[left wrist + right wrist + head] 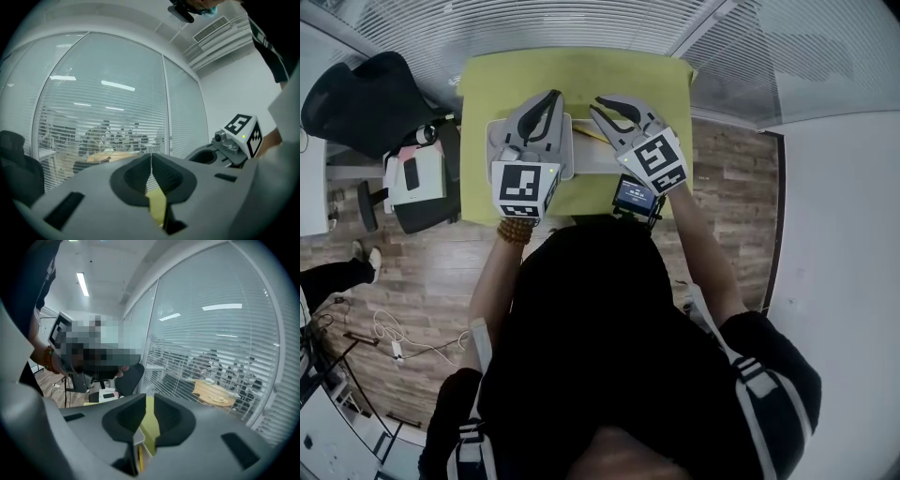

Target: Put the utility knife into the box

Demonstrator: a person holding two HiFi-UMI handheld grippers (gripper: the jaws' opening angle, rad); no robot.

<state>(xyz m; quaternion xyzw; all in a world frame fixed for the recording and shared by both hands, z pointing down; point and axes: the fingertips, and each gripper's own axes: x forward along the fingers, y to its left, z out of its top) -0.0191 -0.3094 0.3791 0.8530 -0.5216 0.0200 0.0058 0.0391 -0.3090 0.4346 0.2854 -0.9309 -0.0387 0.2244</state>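
A green bench (581, 75) carries a pale open box (592, 159) at its near middle. Both claws hang over the box. The left claw (151, 164) is above its left half, jaws together with nothing in them. The right claw (150, 405) is above its right half, jaws slightly apart and empty. A thin yellow knife (590, 136) lies in the box between them, toward the far side.

the worktop (581, 80) is matt yellow-green and smooth. the left gripper (551, 96) and right gripper (602, 101) are matt grey plastic. the floor (441, 281) shows dull wood planks.
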